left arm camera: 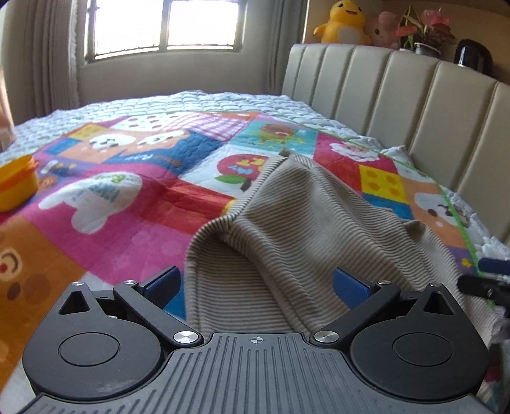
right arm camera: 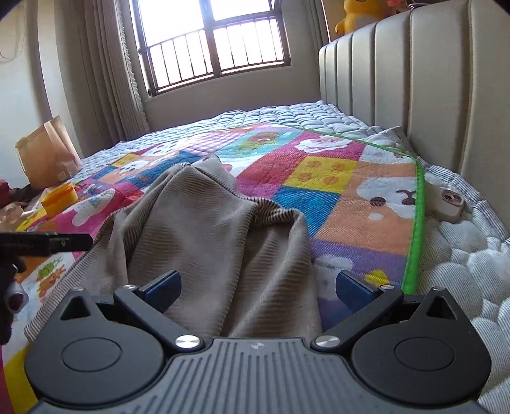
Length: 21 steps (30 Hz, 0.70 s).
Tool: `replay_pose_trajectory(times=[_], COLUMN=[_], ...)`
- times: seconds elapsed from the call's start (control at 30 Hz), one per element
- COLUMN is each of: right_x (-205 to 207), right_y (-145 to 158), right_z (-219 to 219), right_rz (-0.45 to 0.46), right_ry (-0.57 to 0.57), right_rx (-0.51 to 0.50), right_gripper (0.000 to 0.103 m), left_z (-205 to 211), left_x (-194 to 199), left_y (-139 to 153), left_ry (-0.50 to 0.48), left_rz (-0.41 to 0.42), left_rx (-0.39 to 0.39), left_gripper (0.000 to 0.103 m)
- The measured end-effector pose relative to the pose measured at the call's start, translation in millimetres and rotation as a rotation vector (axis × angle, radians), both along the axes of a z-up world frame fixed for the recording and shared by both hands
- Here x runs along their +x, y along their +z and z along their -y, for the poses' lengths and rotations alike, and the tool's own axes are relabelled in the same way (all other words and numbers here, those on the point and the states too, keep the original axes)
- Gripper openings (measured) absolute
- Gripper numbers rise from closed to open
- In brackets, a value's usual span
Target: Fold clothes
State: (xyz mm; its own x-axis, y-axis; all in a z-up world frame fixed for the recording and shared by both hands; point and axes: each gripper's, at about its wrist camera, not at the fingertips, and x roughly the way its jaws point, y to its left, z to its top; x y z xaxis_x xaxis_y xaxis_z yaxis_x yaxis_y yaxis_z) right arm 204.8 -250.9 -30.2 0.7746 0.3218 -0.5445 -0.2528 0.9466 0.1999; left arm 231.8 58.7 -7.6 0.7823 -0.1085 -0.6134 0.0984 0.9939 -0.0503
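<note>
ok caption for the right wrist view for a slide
Open right gripper straddling a rumpled beige ribbed garment on a colourful quilt.

The right gripper (right arm camera: 258,288) hangs low over a bunched beige ribbed garment (right arm camera: 204,229), its blue pads (right arm camera: 165,286) spread wide with cloth between them. The garment lies on a colourful cartoon quilt (right arm camera: 322,181). A phone (right arm camera: 448,205) rests beside the padded headboard (right arm camera: 414,89). What seems to be the other gripper (right arm camera: 47,243) shows at left.

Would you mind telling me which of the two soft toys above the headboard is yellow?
The duck-like soft toy on the left is yellow; the one beside it, next to the potted plant, is pink.
</note>
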Motion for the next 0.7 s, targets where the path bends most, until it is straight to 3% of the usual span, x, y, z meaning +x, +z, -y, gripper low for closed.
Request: replay_pose_trajectory(times=[0.1, 0.27, 0.43, 0.53, 0.6, 0.7], right_x=[29.1, 54.3, 58.1, 56.9, 58.6, 58.6], right_y=[6.8, -4.5, -37.8, -39.5, -41.2, -43.0], right_z=[-1.8, -3.9, -7.3, -6.3, -6.0, -4.6], right_rz=[0.006, 0.035, -0.030, -0.025, -0.037, -0.044], right_ry=[0.016, 0.011, 0.017, 0.018, 0.017, 0.019], right_rx=[0.050, 0.126, 0.147, 0.158, 0.163, 0.163], right_gripper=[0.103, 0.103, 0.103, 0.103, 0.103, 0.103], left_z=[-8.9, -11.5, 0.8, -6.1, -20.5, -60.0], left_x=[21.0, 35.4, 59.2, 71.6, 76.1, 74.3], left_y=[-5.6, -16.7, -38.9, -35.8, -22.6, 6.8], left_ry=[-0.037, -0.143, -0.132, -0.141, -0.097, 0.070], left_rz=[-0.063, -0.123, -0.173, -0.136, -0.059, 0.116], left_rx=[-0.086, -0.399, -0.461, -0.653, -0.780, -0.839], left_gripper=[0.103, 0.103, 0.103, 0.103, 0.103, 0.103])
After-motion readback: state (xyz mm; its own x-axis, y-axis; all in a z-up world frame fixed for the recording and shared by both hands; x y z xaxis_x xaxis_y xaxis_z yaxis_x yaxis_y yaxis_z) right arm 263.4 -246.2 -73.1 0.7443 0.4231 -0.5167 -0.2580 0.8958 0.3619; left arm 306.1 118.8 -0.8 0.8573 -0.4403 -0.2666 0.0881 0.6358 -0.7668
